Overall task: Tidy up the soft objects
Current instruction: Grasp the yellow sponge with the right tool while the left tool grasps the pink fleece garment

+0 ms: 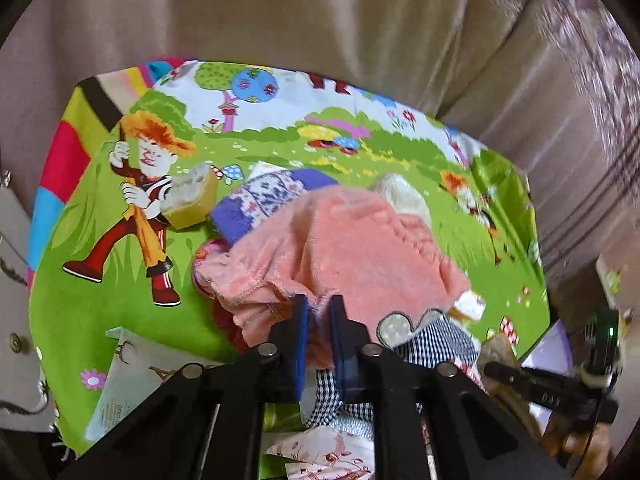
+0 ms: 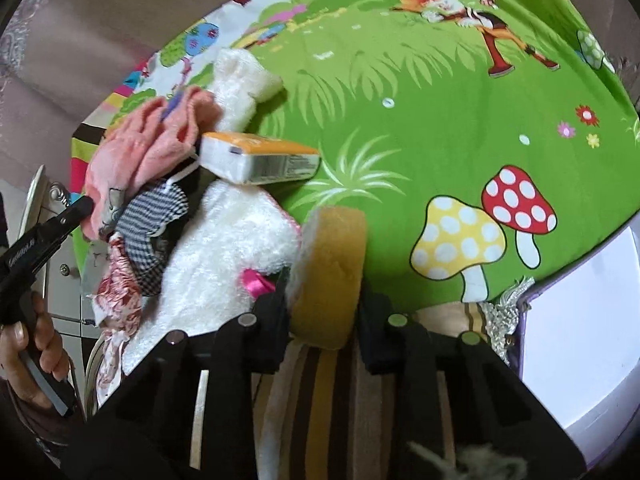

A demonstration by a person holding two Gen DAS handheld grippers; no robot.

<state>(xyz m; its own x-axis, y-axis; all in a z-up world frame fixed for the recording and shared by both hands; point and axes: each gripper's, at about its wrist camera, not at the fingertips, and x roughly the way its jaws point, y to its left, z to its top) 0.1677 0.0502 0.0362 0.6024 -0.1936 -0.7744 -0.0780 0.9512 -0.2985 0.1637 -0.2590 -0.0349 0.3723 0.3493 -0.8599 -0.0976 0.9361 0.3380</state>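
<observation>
My left gripper (image 1: 319, 307) is shut on the edge of a pink fleece cloth (image 1: 340, 240), which drapes over a pile on the green cartoon sheet (image 1: 120, 280). The pink cloth also shows in the right wrist view (image 2: 148, 148). My right gripper (image 2: 324, 284) is shut on a yellow sponge (image 2: 330, 272), held upright above the sheet's near edge. A second yellow sponge (image 1: 192, 196) lies left of the pile. A blue patterned cloth (image 1: 264, 200), a checked cloth (image 1: 432, 340), a white fluffy cloth (image 2: 224, 264) and a tissue pack (image 2: 260, 156) are in the pile.
A beige sofa back (image 1: 320, 12) rises behind the sheet. A white box with a purple rim (image 2: 580, 332) stands at the right. A striped fabric (image 2: 320, 400) lies under my right gripper. Printed paper packs (image 1: 132, 376) lie at the near left edge.
</observation>
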